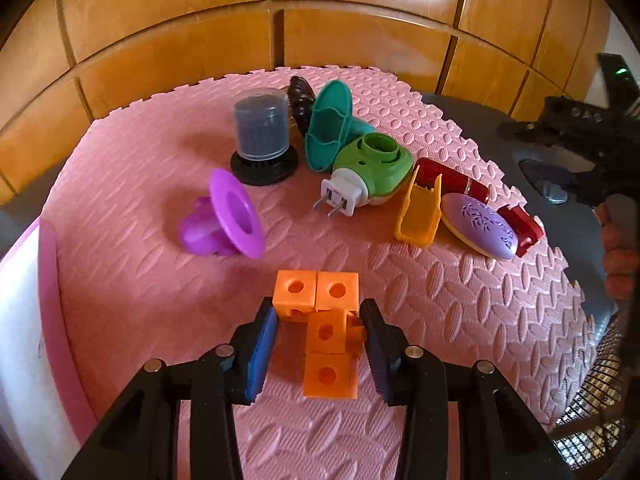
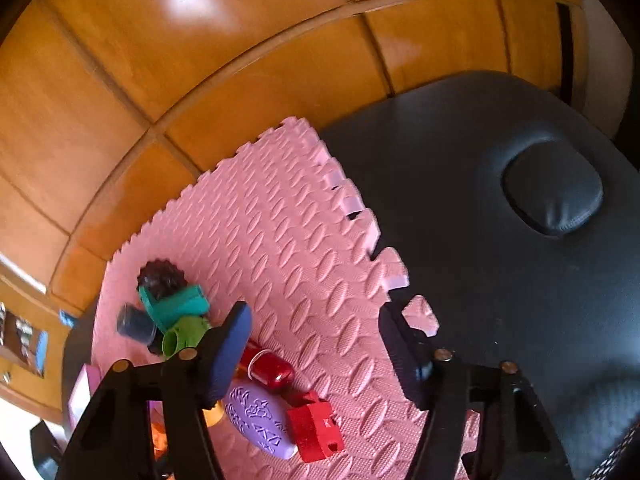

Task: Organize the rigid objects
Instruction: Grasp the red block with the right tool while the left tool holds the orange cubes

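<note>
Pink foam mat [image 1: 460, 320] laid over a dark padded massage bed [image 2: 500, 240], wood-panelled wall behind. Left tongs [image 1: 320, 344] low over the mat's near edge, jaws apart, straddling an orange block cluster [image 1: 324, 332] that lies on the mat; whether the pads touch it cannot be told. Only containers: a clear lidded jar [image 1: 261, 128] upright on a black disc base toward the mat's far edge, dark contents not identifiable; an open yellow clip case [image 1: 418, 216] with nothing visible inside. Between them, a teal funnel-like piece [image 1: 329, 126] on its side, touching a green plug-in unit [image 1: 372, 168] with prongs facing the near edge. Purple flanged toy [image 1: 228, 216] toward the left edge. At the right edge, lilac oval case [image 1: 478, 226] leaning against red pieces [image 1: 524, 226]. Right-wrist view adds the bed's face-hole cushion [image 2: 554, 190] and shows right tongs [image 2: 316, 344] apart, holding nothing, above the mat's right edge; the blocks barely show there
</note>
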